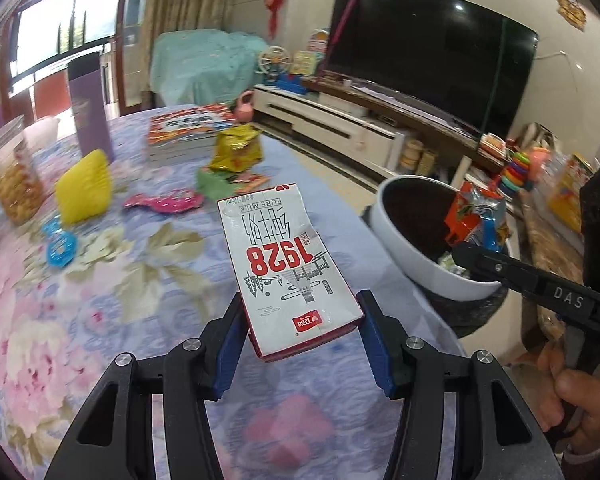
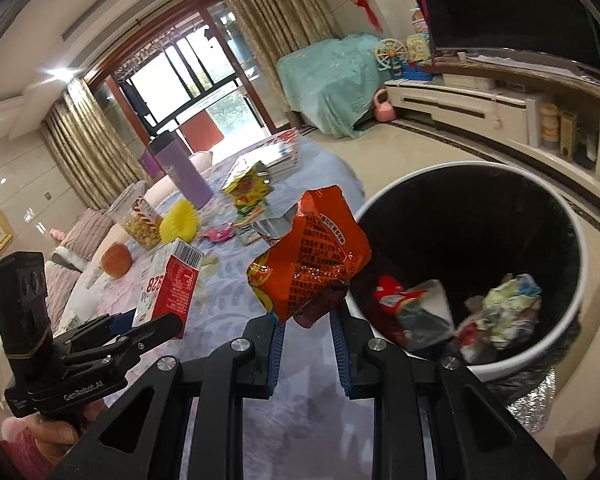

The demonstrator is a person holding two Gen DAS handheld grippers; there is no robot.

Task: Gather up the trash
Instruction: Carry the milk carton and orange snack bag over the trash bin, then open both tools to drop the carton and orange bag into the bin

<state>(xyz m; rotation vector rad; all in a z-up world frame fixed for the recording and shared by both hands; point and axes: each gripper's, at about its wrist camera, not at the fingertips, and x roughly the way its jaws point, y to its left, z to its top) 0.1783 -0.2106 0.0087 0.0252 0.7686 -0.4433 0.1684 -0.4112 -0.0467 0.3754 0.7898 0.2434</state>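
My left tongs [image 1: 300, 320] pinch a flat-sided cardboard milk carton [image 1: 288, 268] above the floral-clothed tabletop [image 1: 100, 280]. My right tongs [image 2: 308, 320] clamp a crinkled, glossy orange foil wrapper [image 2: 312, 256] beside the round white bin [image 2: 580, 280], whose dark liner holds crumpled scraps.

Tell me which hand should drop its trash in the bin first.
Right. Its tongs hold the orange wrapper next to the bin's rim. The left tongs hold the milk carton over the table, farther from the bin.
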